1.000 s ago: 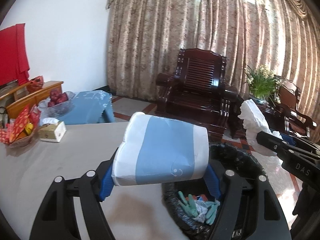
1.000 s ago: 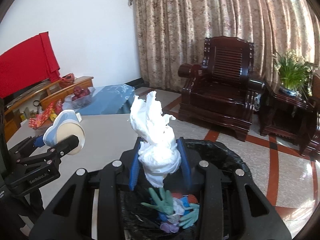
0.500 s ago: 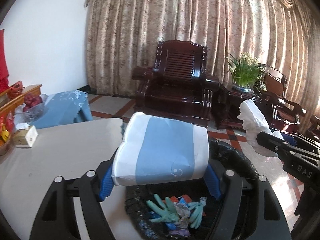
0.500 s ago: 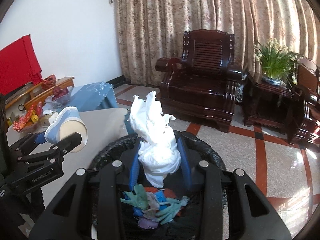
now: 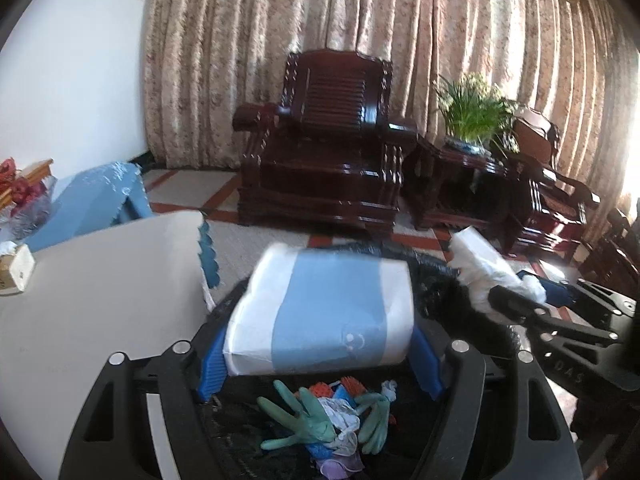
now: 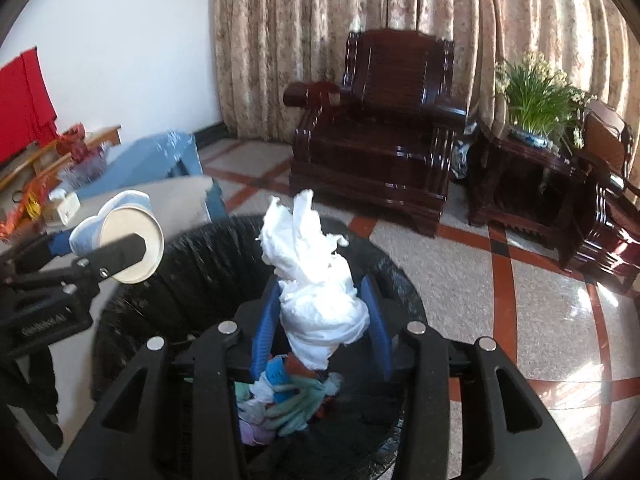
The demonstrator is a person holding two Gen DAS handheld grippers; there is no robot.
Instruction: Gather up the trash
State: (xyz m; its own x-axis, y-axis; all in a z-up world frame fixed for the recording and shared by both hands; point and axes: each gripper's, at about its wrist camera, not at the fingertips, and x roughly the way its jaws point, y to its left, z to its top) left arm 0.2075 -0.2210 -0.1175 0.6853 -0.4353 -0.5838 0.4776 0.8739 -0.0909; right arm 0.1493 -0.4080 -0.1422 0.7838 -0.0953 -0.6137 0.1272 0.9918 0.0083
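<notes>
A blue and white paper cup (image 5: 320, 312) lies sideways between the blue pads of my left gripper (image 5: 320, 356), which is shut on it above the black-lined trash bin (image 5: 432, 276). In the right wrist view the same cup (image 6: 132, 240) hangs over the bin's left rim (image 6: 208, 248). My right gripper (image 6: 320, 332) is over the bin mouth and its jaws are opening. A crumpled white tissue wad (image 6: 316, 280) stands loosely between its pads. Green gloves and scraps (image 5: 308, 424) lie inside the bin.
A grey table (image 5: 100, 280) edges the bin on the left, with a small box (image 5: 16, 272) and fruit at its far side. A dark wooden armchair (image 6: 380, 128), a side table with a plant (image 6: 532, 96) and curtains stand behind, across a tiled floor.
Both grippers moved from beside the table to over the bin and sank toward it. The right pads have spread slightly away from the tissue. The left grip on the cup is unchanged.
</notes>
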